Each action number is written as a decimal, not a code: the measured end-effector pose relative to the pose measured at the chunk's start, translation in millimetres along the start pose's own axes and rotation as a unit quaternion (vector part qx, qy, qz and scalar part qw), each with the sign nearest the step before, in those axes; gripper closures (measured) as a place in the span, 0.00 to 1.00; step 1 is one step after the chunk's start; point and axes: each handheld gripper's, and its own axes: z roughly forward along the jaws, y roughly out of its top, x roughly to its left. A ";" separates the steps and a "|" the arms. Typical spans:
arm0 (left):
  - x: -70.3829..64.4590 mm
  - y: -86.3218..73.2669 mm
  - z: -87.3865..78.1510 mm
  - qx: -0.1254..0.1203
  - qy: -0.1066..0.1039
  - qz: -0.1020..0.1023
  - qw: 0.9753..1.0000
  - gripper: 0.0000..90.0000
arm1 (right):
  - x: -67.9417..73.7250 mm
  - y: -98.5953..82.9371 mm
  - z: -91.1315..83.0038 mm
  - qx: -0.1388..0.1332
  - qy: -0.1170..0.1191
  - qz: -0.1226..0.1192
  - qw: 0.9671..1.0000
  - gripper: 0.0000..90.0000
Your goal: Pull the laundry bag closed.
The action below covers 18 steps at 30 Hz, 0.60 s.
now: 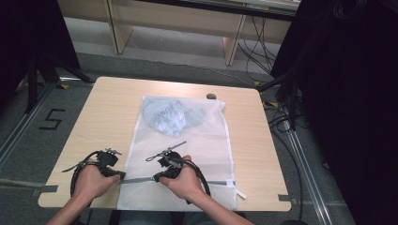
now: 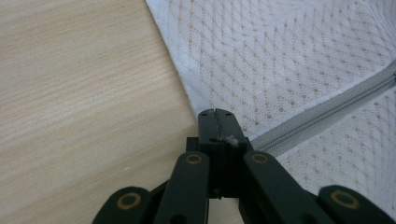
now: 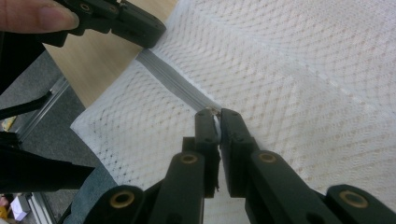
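Observation:
A white mesh laundry bag (image 1: 202, 145) lies flat on the wooden table (image 1: 103, 117), with folded pale blue and grey clothing (image 1: 171, 115) inside its far end. A grey zipper (image 1: 138, 179) runs across the bag's near end. My left gripper (image 1: 121, 175) is shut on the bag's left edge (image 2: 187, 88), right where the zipper (image 2: 327, 109) ends; its jaws (image 2: 215, 113) are pressed together. My right gripper (image 1: 156, 177) sits a little further along the zipper (image 3: 173, 77). Its jaws (image 3: 216, 113) are pinched on a small metal piece, apparently the zipper pull.
A small dark object (image 1: 211, 96) rests near the table's far edge. The near table edge is just under both hands. Black stand legs (image 1: 47, 70) are on the floor at left, and cables (image 1: 281, 117) at right. Wooden furniture legs (image 1: 117, 28) stand behind.

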 end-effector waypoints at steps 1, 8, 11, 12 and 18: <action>0.1 0.1 -0.1 0.001 0.000 0.001 1.000 1.00 | -0.6 -0.1 0.1 0.000 0.000 0.000 1.000 0.97; 0.0 0.1 -0.1 0.001 0.000 0.001 1.000 1.00 | -1.8 -0.2 -0.9 0.003 0.001 0.002 1.000 0.97; 0.3 0.1 -0.1 0.001 0.000 0.001 1.000 1.00 | -2.0 0.0 -1.5 0.003 0.002 0.008 1.000 0.97; 0.3 0.0 -0.1 0.001 0.000 0.001 1.000 1.00 | -2.0 0.0 -1.5 0.004 0.003 0.009 1.000 0.97; 0.4 0.1 -0.1 0.001 -0.001 0.001 1.000 1.00 | -3.3 -0.6 -3.1 0.008 0.004 0.010 1.000 0.97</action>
